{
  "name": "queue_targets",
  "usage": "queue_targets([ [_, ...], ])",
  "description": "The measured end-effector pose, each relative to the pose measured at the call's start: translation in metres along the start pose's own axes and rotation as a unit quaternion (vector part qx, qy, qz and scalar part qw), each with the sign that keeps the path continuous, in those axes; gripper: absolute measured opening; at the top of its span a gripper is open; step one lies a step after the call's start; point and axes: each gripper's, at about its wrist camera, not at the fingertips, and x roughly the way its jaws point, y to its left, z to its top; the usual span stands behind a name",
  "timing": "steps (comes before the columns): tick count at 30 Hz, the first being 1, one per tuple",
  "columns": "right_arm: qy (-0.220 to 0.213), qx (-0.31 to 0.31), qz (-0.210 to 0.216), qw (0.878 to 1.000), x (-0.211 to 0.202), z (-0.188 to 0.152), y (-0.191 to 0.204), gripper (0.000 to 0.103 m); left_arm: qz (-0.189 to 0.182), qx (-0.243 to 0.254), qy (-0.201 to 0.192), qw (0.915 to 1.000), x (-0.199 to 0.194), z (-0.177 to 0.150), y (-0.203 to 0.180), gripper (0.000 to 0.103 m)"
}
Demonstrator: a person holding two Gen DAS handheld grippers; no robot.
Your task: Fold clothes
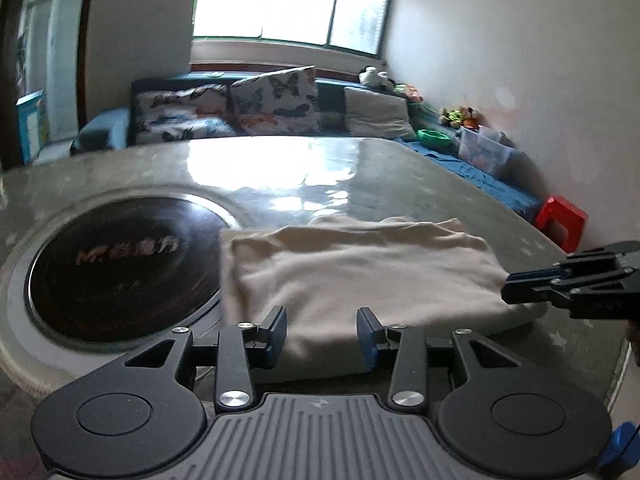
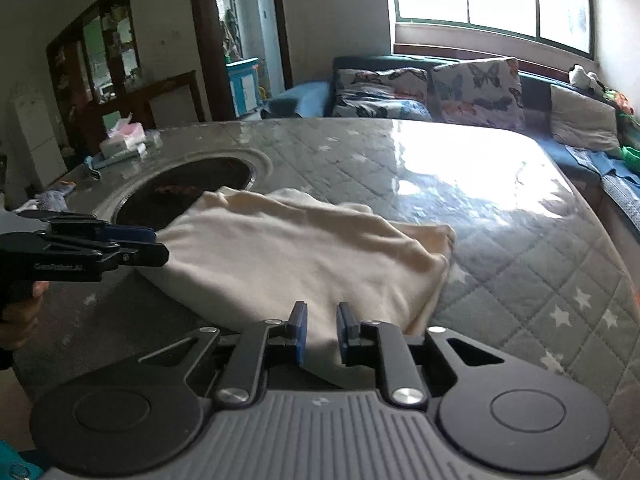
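A cream garment, soft and slightly fuzzy like fleece or knit, lies folded into a rough rectangle on a round table covered in grey quilted cloth with white stars under a glossy clear sheet. The left gripper hovers at the garment's near edge with its blue-padded jaws spread and nothing pinched between them; the cloth lies just ahead of and beneath its tips. The right gripper sits at the near edge further along, by the garment's right corner, its jaws parted only narrowly; cloth shows in the gap, but the pads do not appear to press on it, so it looks let go. With both tools at the same near hem, the likely purpose is to smooth the fold or take hold for another. Beyond and left of the left gripper, a dark round glass hotplate is sunk into the table, and the garment's left edge overlaps its rim. Layered edges show at the garment's far side.
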Motion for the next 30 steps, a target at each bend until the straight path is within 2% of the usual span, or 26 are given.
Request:
queue_targets([
  [4, 0.017, -0.004, 0.002, 1.0, 0.013, -0.003, 0.004, 0.017, -0.002, -0.013, 0.004, 0.9999, -0.001, -0.005, 0.008, 0.042],
  [9, 0.016, -0.012, 0.0, 1.0, 0.013, 0.005, 0.003, 0.017, -0.008, -0.018, 0.005, 0.9998, -0.001, 0.01, 0.009, 0.043],
  [12, 0.011, -0.019, -0.003, 1.0, 0.014, 0.014, 0.003, 0.018, 0.0, -0.017, 0.001, 0.9999, 0.006, 0.019, 0.01, 0.043],
  [18, 0.037, -0.003, -0.016, 0.999, 0.035, 0.015, -0.009, 0.018, 0.019, -0.017, 0.023, 0.9994, 0.027, 0.029, 0.02, 0.043],
  [25, 0.028, -0.016, -0.013, 0.999, 0.038, 0.034, -0.009, 0.019, 0.008, -0.005, 0.026, 0.9996, 0.048, 0.051, 0.019, 0.043],
  [30, 0.021, -0.026, -0.01, 0.999, 0.053, 0.054, -0.003, 0.023, 0.021, -0.009, 0.046, 0.9987, 0.075, 0.059, 0.022, 0.042],
])
